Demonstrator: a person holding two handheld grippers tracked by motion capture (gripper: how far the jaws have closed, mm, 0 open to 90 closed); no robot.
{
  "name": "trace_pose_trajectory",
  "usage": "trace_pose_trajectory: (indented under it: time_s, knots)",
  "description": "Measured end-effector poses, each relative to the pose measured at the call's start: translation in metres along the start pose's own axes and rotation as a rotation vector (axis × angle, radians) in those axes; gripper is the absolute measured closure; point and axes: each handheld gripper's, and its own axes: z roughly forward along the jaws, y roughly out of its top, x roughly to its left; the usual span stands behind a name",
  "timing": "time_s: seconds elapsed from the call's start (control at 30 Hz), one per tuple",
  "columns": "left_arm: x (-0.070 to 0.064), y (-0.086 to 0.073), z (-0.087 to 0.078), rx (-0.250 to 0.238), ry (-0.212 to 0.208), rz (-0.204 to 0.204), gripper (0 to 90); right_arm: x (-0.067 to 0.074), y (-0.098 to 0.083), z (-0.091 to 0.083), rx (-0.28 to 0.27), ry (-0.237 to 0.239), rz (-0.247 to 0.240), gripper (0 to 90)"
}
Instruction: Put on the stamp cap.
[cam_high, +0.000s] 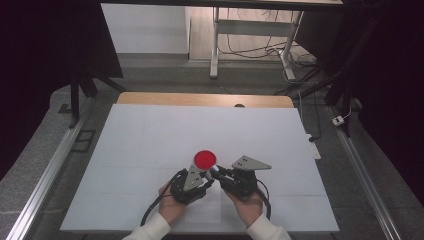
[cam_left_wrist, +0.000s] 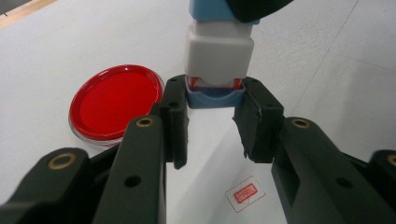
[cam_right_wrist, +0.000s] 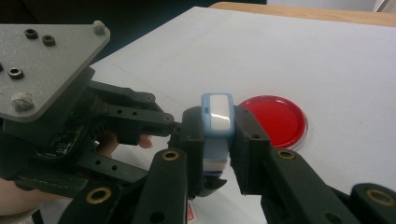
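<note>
Two grippers met near the front of the white table (cam_high: 150, 130), right in front of the person. Between them was a small stamp (cam_left_wrist: 219, 51) with a white body and blue ends.

The right gripper (cam_right_wrist: 219, 140) had its jaws closed tight on the top of the stamp. The blue and white top stuck up between the black jaws. The left gripper (cam_left_wrist: 212, 100) had its jaws closed on the blue piece at the bottom of the stamp. That piece looked like a cap. A thin line of red showed just above it, so the cap seemed to be partly on or partly off. I could not tell which way it was going.

The stamp was held up in the air, above the table, not resting on it. Just beside it lay a round red ink pad (cam_left_wrist: 114, 105), flat on the table and open. Nothing touched the pad.

On the table under the left gripper was a small red stamp mark (cam_left_wrist: 245, 193) in the shape of a box. So one print was already on the paper.

I think the stamping part was done, and the cap was the job at hand. What seemed left was to finish with the cap and then put the stamp down. Both hands (cam_high: 172, 207) were close together, low on the table.
</note>
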Motion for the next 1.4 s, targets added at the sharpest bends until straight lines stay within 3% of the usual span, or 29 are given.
trace_pose_trajectory:
  time_s: [0.3,1.03,1.4]
  knots:
    - [-0.0009,-0.0002,0.0004,0.000,0.007,0.002,65.1,-0.0003,-0.0011,0.0015,0.014,0.004,0.009,75.2]
    - [-0.0053,0.0005,-0.0028,-0.015,0.038,0.067,65.4,-0.0005,0.0019,0.0002,0.039,0.021,0.024,75.3]
    - [-0.0089,0.0016,-0.0041,-0.034,0.062,0.089,65.5,-0.0051,0.0018,-0.0008,0.042,0.046,0.071,75.4]
